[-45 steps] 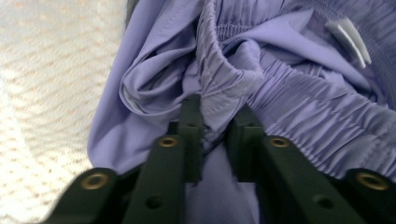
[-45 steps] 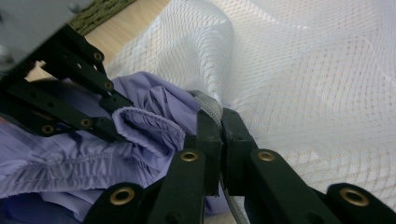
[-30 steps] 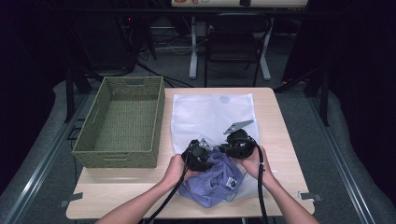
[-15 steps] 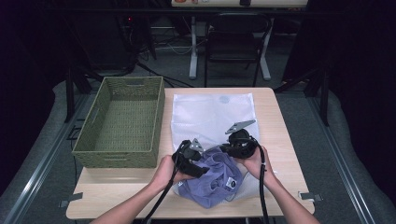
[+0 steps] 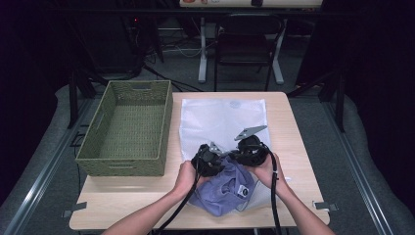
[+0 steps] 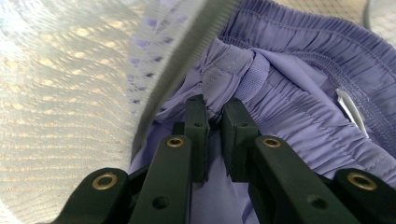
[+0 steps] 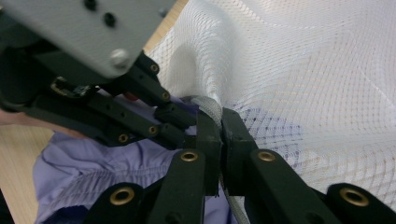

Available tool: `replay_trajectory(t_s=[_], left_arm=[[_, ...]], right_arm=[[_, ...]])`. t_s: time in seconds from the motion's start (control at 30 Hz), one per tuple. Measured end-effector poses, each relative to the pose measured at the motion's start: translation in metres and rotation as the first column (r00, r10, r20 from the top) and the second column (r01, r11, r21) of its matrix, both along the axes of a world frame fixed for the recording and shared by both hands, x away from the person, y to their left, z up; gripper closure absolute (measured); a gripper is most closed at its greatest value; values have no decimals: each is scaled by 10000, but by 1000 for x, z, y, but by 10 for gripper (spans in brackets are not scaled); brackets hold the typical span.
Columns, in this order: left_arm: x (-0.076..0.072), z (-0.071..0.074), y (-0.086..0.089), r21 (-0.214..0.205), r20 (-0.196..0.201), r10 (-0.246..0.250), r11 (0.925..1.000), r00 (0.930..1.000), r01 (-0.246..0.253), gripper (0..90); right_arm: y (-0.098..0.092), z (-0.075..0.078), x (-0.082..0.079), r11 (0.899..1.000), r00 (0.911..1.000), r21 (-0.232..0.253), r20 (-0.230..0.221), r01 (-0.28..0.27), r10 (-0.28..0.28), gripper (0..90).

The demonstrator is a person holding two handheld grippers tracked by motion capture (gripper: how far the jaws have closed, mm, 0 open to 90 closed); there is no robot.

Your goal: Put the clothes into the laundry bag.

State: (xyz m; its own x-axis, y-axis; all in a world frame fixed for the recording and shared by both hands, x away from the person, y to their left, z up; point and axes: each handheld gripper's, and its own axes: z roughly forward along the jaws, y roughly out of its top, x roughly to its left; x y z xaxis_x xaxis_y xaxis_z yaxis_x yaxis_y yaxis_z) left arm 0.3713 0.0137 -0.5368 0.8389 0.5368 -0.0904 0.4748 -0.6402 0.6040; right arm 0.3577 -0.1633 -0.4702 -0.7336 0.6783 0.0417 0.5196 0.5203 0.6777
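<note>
Left gripper view: my left tongs (image 6: 215, 119) pinch the purple shorts (image 6: 299, 93), right tongs (image 7: 219, 123) clamp the mesh bag (image 7: 303, 70) rim; tugging may slip it

A green woven basket (image 5: 125, 129) stands on the left part of the light wooden surface (image 5: 122, 198), its long side running away from the camera, with a slot handle cut into its far wall and another in its near wall. Nothing lies inside it. Beyond the far edge of the surface, in the upper middle of the high view, a dark chair (image 5: 249, 44) stands on the grey carpeted floor (image 5: 323, 127). Just left of the chair a white post (image 5: 202, 51) rises from the floor, and loose cables (image 5: 169, 49) trail across the floor behind the basket. Black frame bars (image 5: 73, 93) stand at the left and right sides of the surface.
</note>
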Motion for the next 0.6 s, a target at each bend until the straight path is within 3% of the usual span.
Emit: replay_trajectory(t_s=[0.13, 0.23, 0.4, 0.53, 0.6], left_arm=[[-1, 1, 1, -119, -36, -41, 9999, 10000, 40, 755], [-7, 13, 5, 12, 71, -488, 9988, 9988, 487, 619], [-14, 29, 14, 40, 251, -625, 9980, 9977, 624, 471], [-25, 43, 28, -333, 318, -783, 9963, 9964, 794, 327], [-33, 47, 33, -555, 371, -928, 9939, 9950, 948, 308]], right_arm=[[1, -5, 0, 9999, 9998, -157, -180, -40, 37, 878], [-2, -7, 1, 9999, 9998, -158, -207, 27, -30, 878], [-4, -8, 2, 9999, 9996, -149, -272, 56, -60, 878], [-5, -8, 2, 9998, 9996, -172, -264, 42, -47, 877], [-6, -9, 2, 9998, 9995, -178, -292, 76, -81, 877]])
